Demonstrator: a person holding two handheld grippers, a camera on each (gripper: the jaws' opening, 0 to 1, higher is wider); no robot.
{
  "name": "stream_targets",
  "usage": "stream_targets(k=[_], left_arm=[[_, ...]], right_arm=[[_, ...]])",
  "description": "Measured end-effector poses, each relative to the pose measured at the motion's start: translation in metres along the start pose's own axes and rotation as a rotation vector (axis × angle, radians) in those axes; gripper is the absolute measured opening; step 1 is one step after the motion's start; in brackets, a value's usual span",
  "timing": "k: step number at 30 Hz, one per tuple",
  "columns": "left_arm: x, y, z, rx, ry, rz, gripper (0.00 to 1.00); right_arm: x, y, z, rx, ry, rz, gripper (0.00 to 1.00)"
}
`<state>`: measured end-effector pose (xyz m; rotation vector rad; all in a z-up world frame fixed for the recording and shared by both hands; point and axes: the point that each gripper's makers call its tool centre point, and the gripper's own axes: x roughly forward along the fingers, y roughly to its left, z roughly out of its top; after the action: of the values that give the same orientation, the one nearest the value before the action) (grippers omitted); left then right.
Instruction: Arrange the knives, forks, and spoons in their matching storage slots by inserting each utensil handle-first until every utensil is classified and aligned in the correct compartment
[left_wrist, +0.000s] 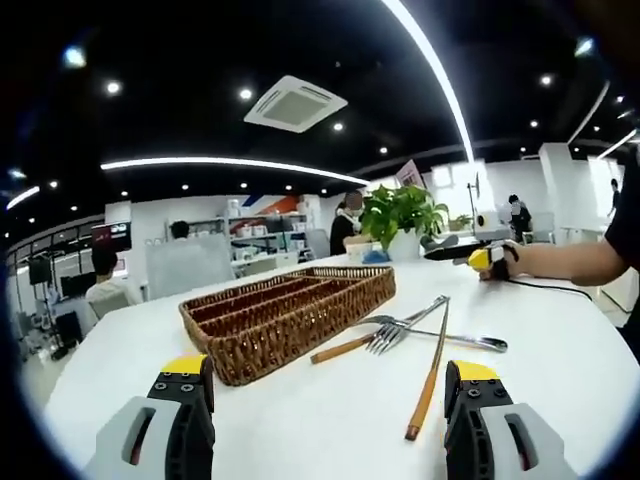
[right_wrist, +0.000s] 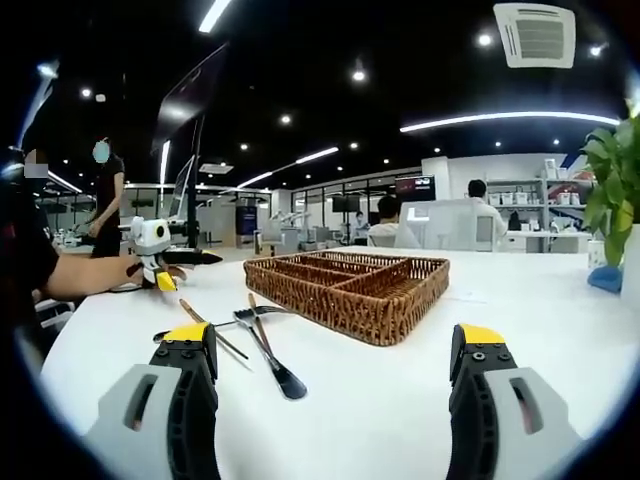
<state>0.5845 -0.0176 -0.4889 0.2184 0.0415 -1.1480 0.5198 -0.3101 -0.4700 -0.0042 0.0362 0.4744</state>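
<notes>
While both grippers (left_wrist: 325, 400) (right_wrist: 335, 375) hover w/ jaws spread, empty, wicker tray (left_wrist: 285, 312) sits on white table (left_wrist: 560, 380); forks, knife (left_wrist: 425, 380) loose just beside tray.

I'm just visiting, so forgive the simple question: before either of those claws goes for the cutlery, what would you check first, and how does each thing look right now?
1. Left gripper open and holding nothing: ok, jaws wide apart.
2. Right gripper open and holding nothing: ok.
3. Wicker tray slots free to take utensils: ok as far as seen; no cutlery shows inside.
4. Utensils within sight on the table: ok, they lie beside the tray.
5. Utensils separated for a clean pick: not ok; the fork, the spoon and a wooden-handled piece cross each other.
6. Which piece is a knife: cannot tell.
</notes>
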Motion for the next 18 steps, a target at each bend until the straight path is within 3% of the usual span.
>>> stream_targets(k=[3, 6, 8, 9, 11, 14, 16, 18], left_arm=[[-0.016, 0.004, -0.007, 0.005, 0.052, -0.012, 1.00], [-0.028, 0.017, 0.017, 0.000, -0.010, 0.018, 1.00], [-0.026, 0.019, 0.022, 0.007, -0.012, 0.028, 1.00], [-0.023, 0.021, 0.028, 0.022, -0.018, 0.036, 1.00], [-0.011, 0.030, 0.030, -0.037, 0.022, 0.074, 1.00], [0.010, 0.027, 0.047, -0.017, -0.013, 0.064, 1.00], [0.026, 0.026, 0.058, -0.021, -0.068, 0.065, 1.00], [0.035, 0.023, 0.054, -0.045, -0.091, 0.049, 1.00]], right_arm=[[0.000, 0.001, 0.000, -0.002, 0.001, 0.007, 1.00], [0.001, 0.003, -0.001, -0.006, 0.006, 0.014, 1.00], [0.001, 0.003, -0.001, -0.007, 0.006, 0.016, 1.00], [0.001, 0.003, -0.001, -0.007, 0.006, 0.016, 1.00], [0.001, 0.003, -0.001, -0.007, 0.006, 0.017, 1.00], [0.001, 0.002, -0.001, -0.001, 0.003, 0.014, 1.00], [0.000, 0.002, 0.000, 0.003, -0.001, 0.014, 1.00], [0.000, 0.001, 0.001, 0.006, -0.003, 0.013, 1.00]])
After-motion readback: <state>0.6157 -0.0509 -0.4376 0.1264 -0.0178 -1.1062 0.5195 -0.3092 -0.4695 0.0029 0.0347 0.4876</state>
